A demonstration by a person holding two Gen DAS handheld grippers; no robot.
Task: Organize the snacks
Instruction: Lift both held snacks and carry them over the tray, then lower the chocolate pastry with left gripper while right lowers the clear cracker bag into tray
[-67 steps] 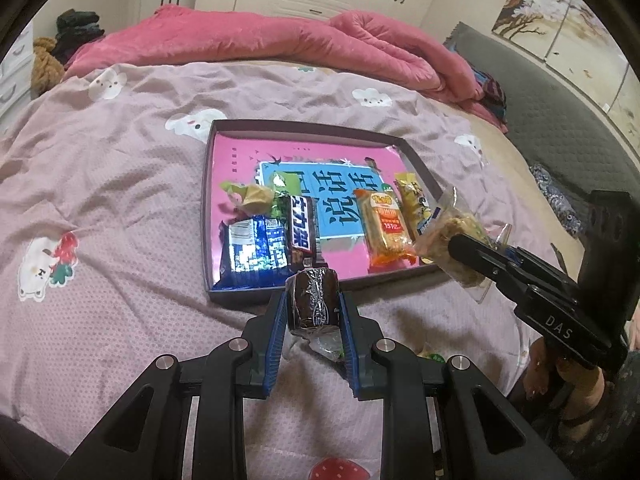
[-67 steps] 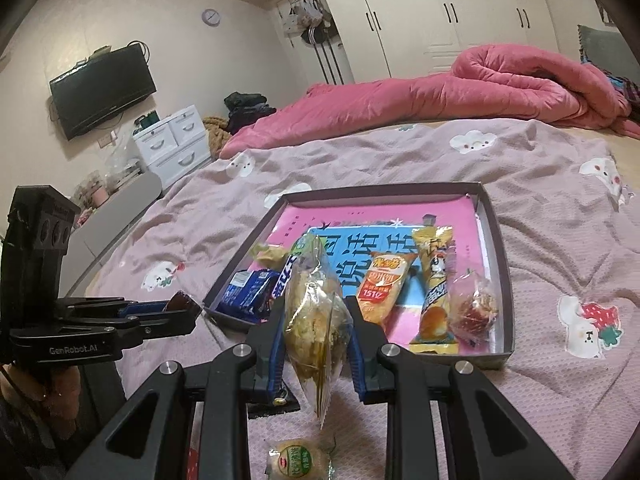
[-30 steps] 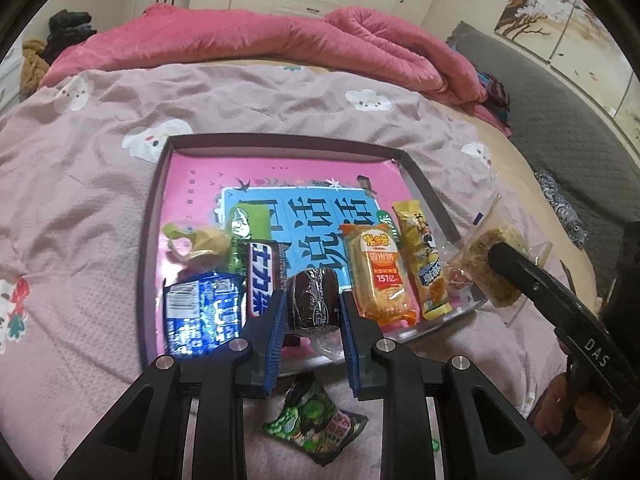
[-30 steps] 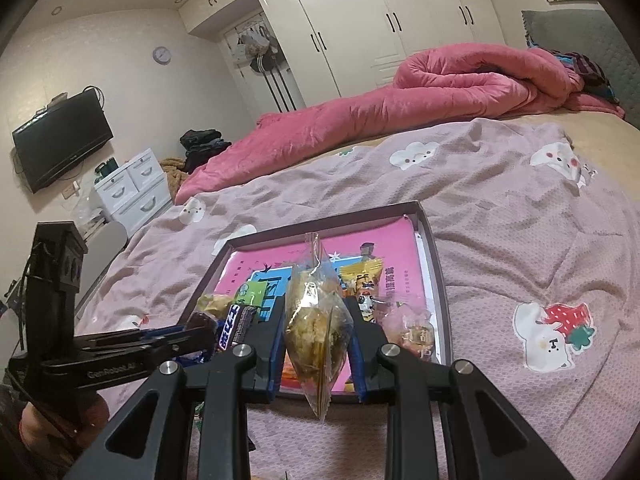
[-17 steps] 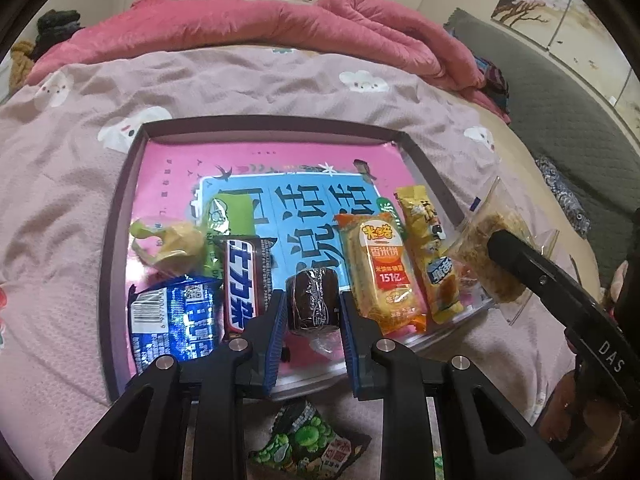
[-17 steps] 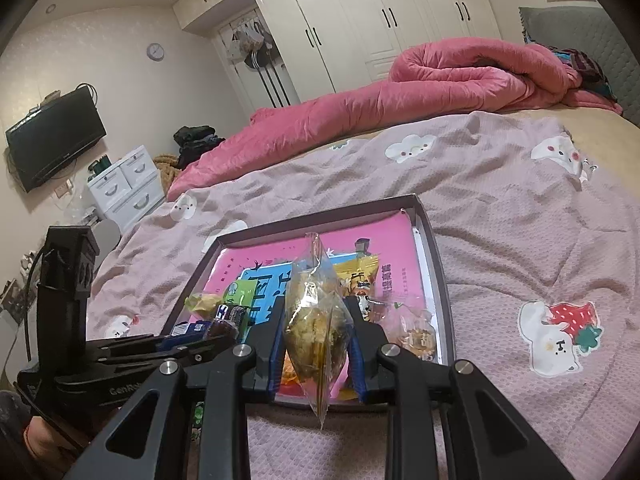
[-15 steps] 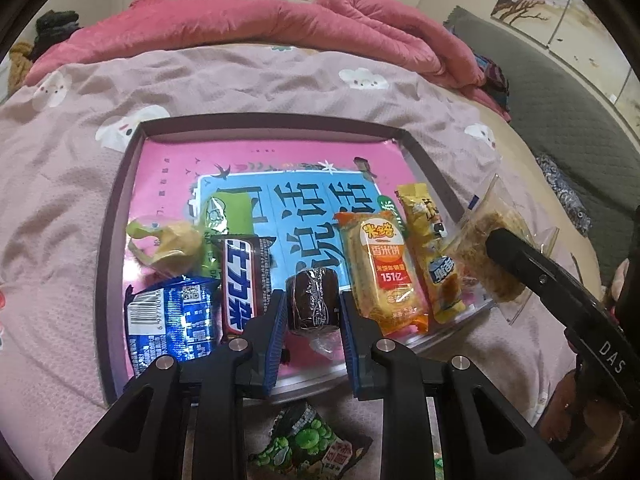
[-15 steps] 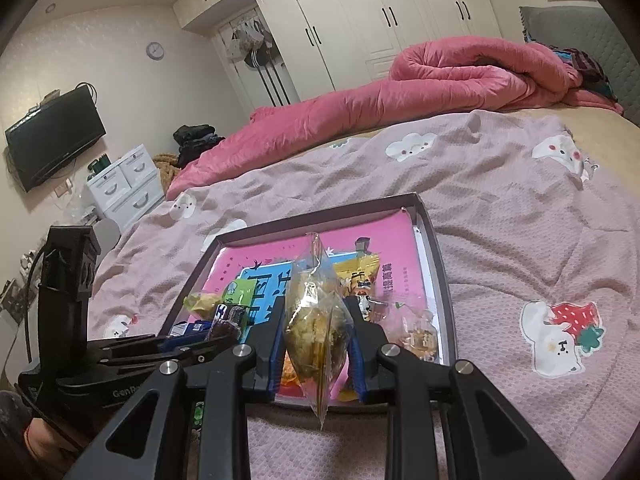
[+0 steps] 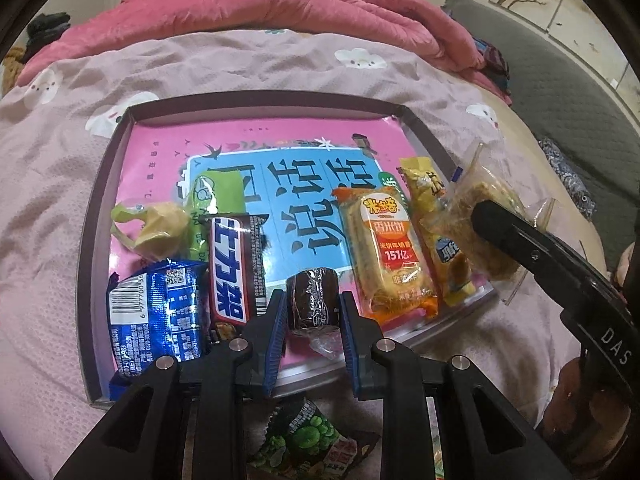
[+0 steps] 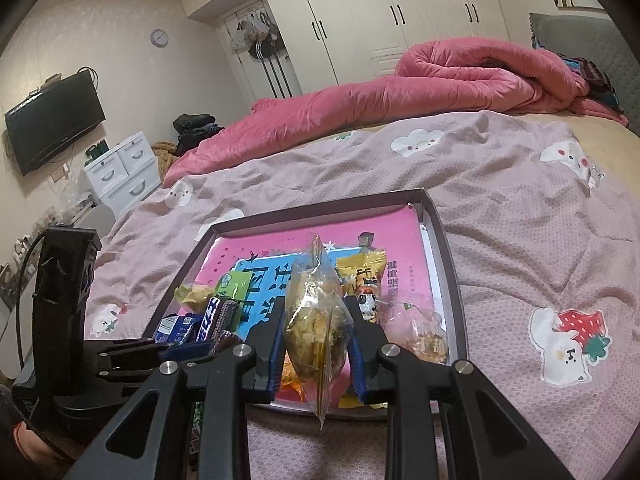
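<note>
Pink bedspread (image 9: 60, 168) with the tray (image 9: 256, 98) sitting on it. Left gripper (image 9: 313, 314) is clamped on a dark foil cake (image 9: 312, 302), hanging over the tray's near edge, gap straight below. Right gripper (image 10: 316, 340) pinches a clear pastry bag (image 10: 314, 316), upright, above the tray's near-right corner.

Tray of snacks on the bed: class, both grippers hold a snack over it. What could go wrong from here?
1. The left gripper may set its chocolate roll onto the Snickers bar or the orange rice-cracker pack; the gap looks tight.
2. The right gripper's clear pastry bag hangs near the tray corner and could land half outside.
</note>
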